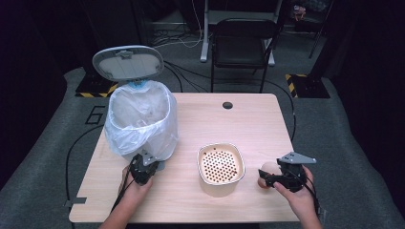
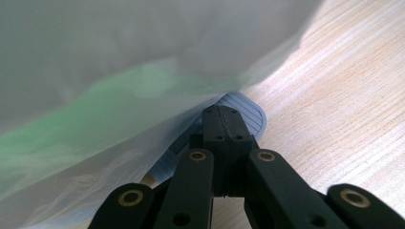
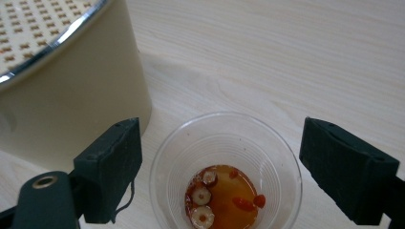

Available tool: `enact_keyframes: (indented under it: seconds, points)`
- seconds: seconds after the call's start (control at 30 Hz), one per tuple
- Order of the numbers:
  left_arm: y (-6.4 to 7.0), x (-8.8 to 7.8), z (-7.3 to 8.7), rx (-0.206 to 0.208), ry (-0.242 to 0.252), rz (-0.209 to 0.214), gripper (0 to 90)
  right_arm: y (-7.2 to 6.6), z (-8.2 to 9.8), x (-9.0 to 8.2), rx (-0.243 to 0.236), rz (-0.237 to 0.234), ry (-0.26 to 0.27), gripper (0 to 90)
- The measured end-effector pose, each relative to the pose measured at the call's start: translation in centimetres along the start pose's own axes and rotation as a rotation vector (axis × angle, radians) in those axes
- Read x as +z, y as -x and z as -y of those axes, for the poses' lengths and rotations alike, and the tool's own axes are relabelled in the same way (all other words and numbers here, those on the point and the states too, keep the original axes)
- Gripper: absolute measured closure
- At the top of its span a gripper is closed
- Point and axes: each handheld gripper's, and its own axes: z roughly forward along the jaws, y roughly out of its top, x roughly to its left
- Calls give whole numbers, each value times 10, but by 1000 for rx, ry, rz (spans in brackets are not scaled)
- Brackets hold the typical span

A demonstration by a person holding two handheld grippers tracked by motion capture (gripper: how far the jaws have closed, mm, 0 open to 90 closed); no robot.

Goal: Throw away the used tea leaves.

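High view first: a light wooden table (image 1: 248, 119), a bin lined with a white plastic bag (image 1: 141, 119) at the far left with its lid (image 1: 128, 62) flipped up, and a cream container with a perforated strainer top (image 1: 220, 168) near the middle. The left gripper (image 1: 143, 168) sits at the bin's near base. Over on the near right, the right gripper (image 1: 274, 179) hovers at a clear plastic cup (image 1: 265, 174), just right of the strainer container.

Left gripper view: the tongs are pressed together, tips meeting over the ribbed grey pedal (image 2: 248, 112) at the bin's foot, with the bag billowing just above. My read is that it is pressing down to keep the lid up.

Right gripper view: the tongs stand wide, one pad on each side of the cup (image 3: 224, 167), neither touching. Amber liquid with red berries and sliced fruit sits in the bottom.

The step in hand looks like lining up on the cup. Next it needs to close gently on the thin wall, then lift level so nothing spills.
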Motion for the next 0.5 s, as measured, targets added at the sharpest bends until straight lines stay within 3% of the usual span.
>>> enact_keyframes:
  seconds: [0.5]
  points:
    - [0,0,0,-2,1,0,900,2,20,23,-14,-2,-74,188]
